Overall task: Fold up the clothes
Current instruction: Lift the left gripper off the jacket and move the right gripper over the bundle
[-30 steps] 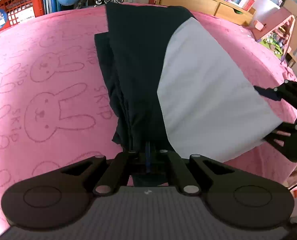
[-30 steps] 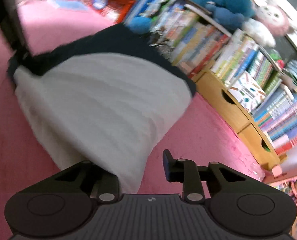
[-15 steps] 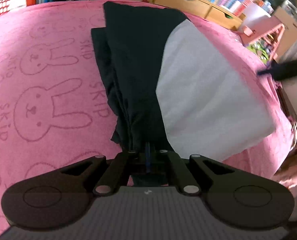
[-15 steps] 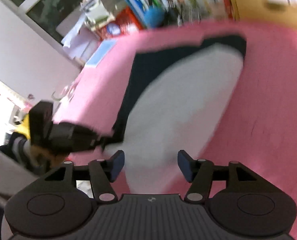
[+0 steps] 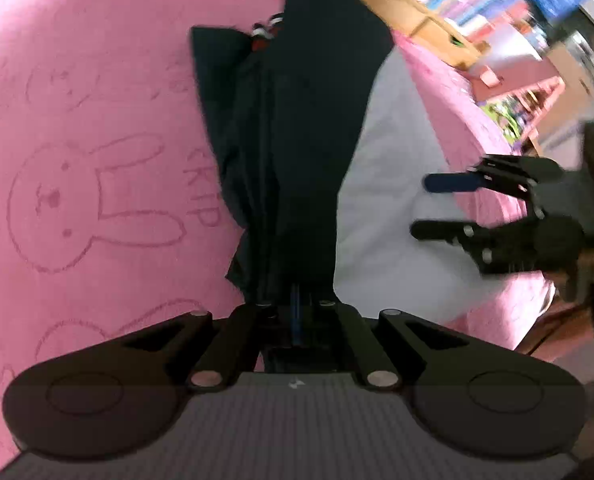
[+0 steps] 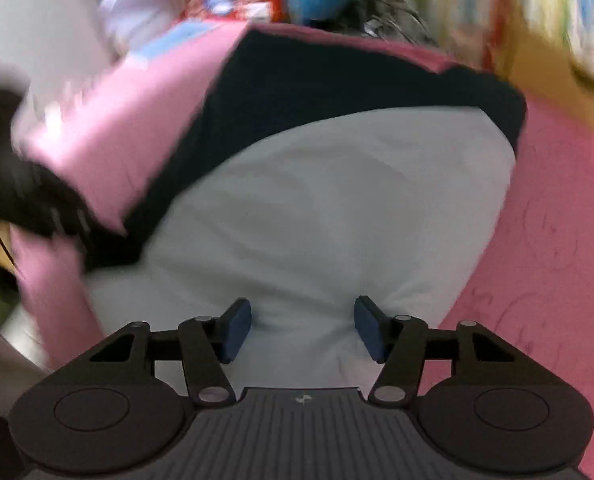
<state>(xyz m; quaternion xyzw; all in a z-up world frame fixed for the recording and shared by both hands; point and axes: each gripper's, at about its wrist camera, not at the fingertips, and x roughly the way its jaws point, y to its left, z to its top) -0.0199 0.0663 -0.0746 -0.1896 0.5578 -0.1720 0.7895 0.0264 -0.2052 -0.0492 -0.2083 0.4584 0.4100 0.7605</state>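
A garment with a dark navy part (image 5: 309, 140) and a white part (image 5: 385, 200) lies on a pink rabbit-print cover (image 5: 97, 80). My left gripper (image 5: 295, 306) is shut on the bunched near end of the navy cloth. From the right, my right gripper (image 5: 433, 208) reaches over the white part with its jaws apart. In the right wrist view this right gripper (image 6: 303, 330) stands open, its blue pads (image 6: 237, 330) on either side of a strip of white cloth (image 6: 337, 208) without pinching it. The left gripper (image 6: 61, 216) shows as a dark blur at the left.
Wooden drawers (image 5: 409, 12) and shelves of books stand behind the far edge of the cover. A pink rack (image 5: 537, 92) with small items is at the right. The cover (image 6: 557, 220) drops off just right of the white cloth.
The right gripper's jaws have widened and it has swung from the white part's right corner to over its near edge. The left gripper stays shut on the navy cloth and has shifted slightly.
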